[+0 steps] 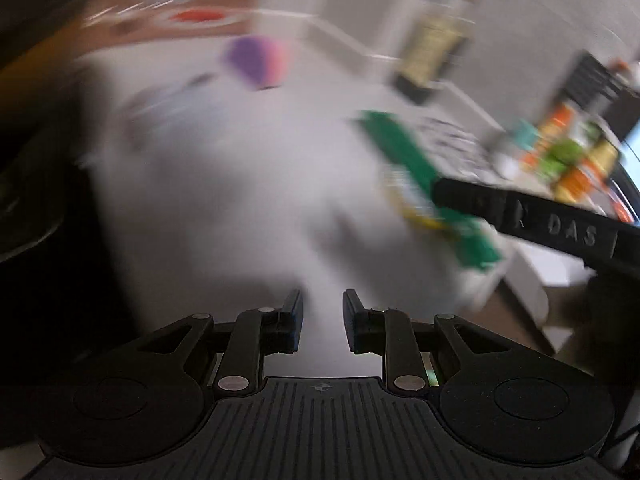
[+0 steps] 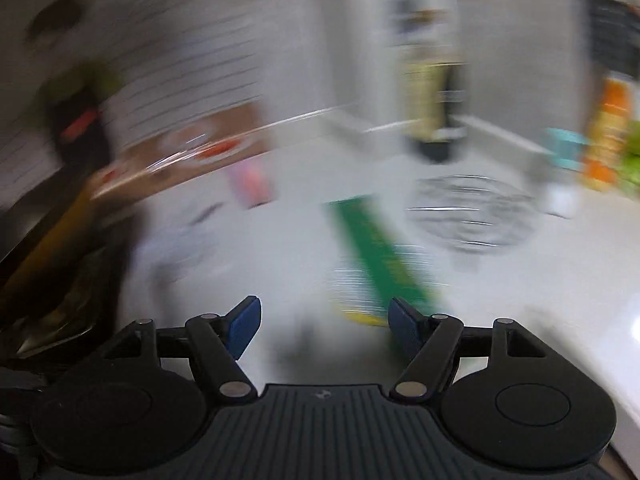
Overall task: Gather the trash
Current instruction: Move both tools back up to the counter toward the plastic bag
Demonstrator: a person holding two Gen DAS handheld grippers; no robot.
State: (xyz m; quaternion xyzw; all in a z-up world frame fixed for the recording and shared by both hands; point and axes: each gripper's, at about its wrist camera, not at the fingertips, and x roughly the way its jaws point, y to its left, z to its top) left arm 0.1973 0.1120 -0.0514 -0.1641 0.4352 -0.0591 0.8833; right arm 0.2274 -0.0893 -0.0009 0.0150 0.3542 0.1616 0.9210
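Everywhere blur smears the white counter [image 2: 280,248]; green wrapper [image 2: 380,256] unreadable.

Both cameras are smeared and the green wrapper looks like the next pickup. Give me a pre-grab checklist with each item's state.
1. Right gripper open, nothing between the pads: ok.
2. Green wrapper ahead of the right gripper on the white counter: ok.
3. Wrapper centred between the pads: not ok, it sits toward the right pad.
4. Left gripper holding nothing: ok.
5. Image sharp enough to judge contact: not ok.
6. Wire bowl apart from the wrapper: cannot tell.
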